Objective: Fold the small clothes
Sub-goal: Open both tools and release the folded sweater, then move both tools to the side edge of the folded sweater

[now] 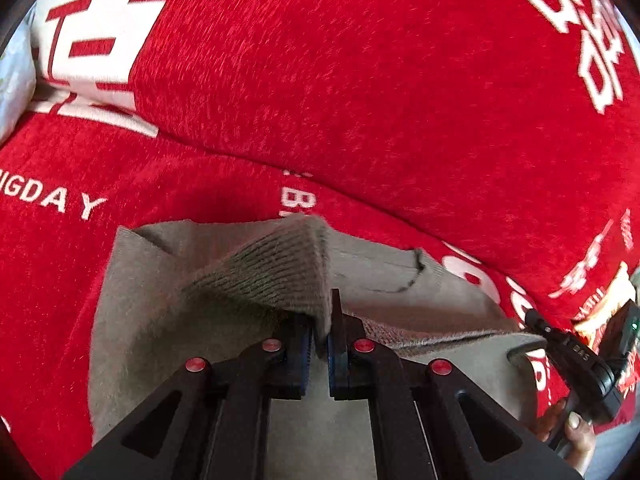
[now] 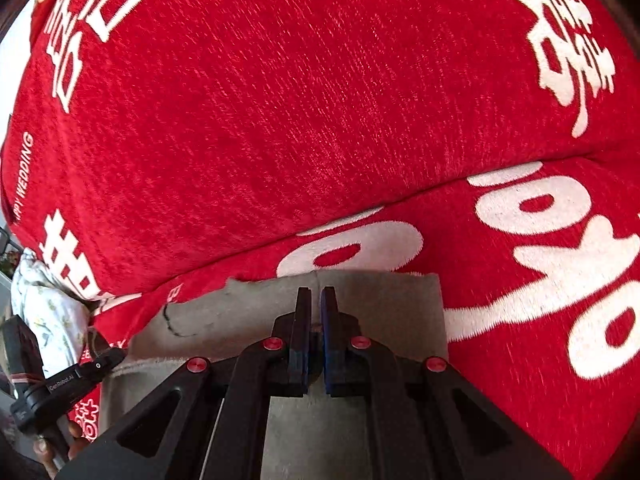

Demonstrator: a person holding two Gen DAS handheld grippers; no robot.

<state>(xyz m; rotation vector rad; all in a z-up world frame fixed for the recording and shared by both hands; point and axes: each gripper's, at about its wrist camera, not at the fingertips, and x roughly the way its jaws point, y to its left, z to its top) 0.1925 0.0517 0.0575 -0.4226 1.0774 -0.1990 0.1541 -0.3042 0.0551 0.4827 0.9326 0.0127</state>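
Pinching a raised fold of the grey knit garment, my left tool has its jaws closed on the cloth. My right tool is clamped narrow on the garment's far edge. It lies on a red blanket with white lettering, close to the fat red cushion behind it.

garment: grey ribbed knit | cover: red fuzzy cloth
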